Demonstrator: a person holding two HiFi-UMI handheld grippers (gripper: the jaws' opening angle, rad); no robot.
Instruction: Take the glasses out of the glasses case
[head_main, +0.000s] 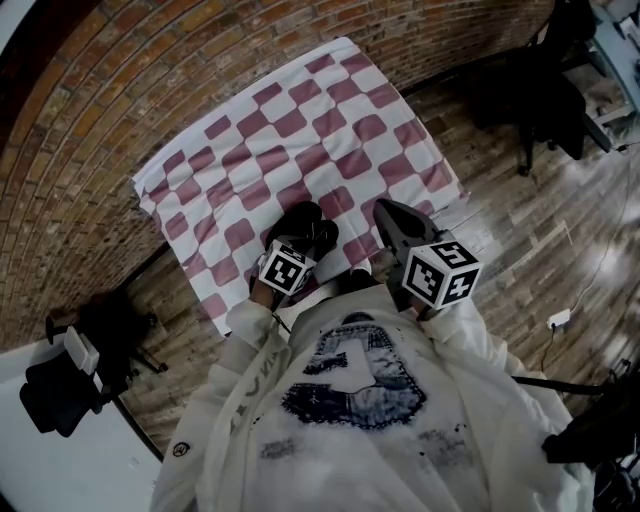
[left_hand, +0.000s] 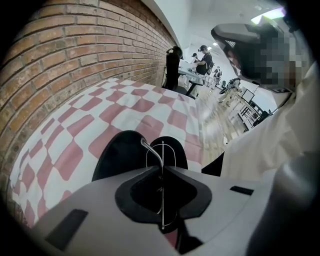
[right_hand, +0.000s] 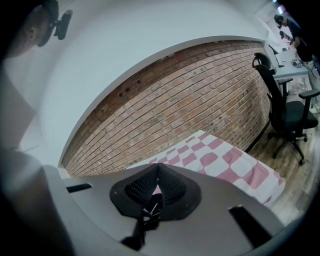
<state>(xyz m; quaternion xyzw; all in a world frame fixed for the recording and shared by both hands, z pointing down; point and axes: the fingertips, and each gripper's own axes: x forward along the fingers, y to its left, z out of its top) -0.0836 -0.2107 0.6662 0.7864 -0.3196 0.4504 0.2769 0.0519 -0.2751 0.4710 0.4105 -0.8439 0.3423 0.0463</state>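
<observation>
Metal wire glasses (left_hand: 161, 150), thin and round-rimmed, were pinched edge-on between the clenched jaws of the left gripper (left_hand: 161, 169), right over the open case (left_hand: 122, 152), a smooth black clamshell. Whether they touched it was unclear. Gripping the rim probably suited a straight lift. Nearby, the right gripper (right_hand: 157, 166) hung closed and empty above the soft pink-and-white checked cloth (left_hand: 145, 107).

**A:** How many grippers are showing?

**B:** Two are showing, the left gripper (left_hand: 161, 169) and the right gripper (right_hand: 157, 166). Each is carrying one marker cube (head_main: 287, 268), making two cubes.

**A:** What else are you counting?

**B:** I am counting one checkered cloth (head_main: 300, 130), one black glasses case (left_hand: 117, 152) and one pair of glasses (left_hand: 148, 148).
</observation>
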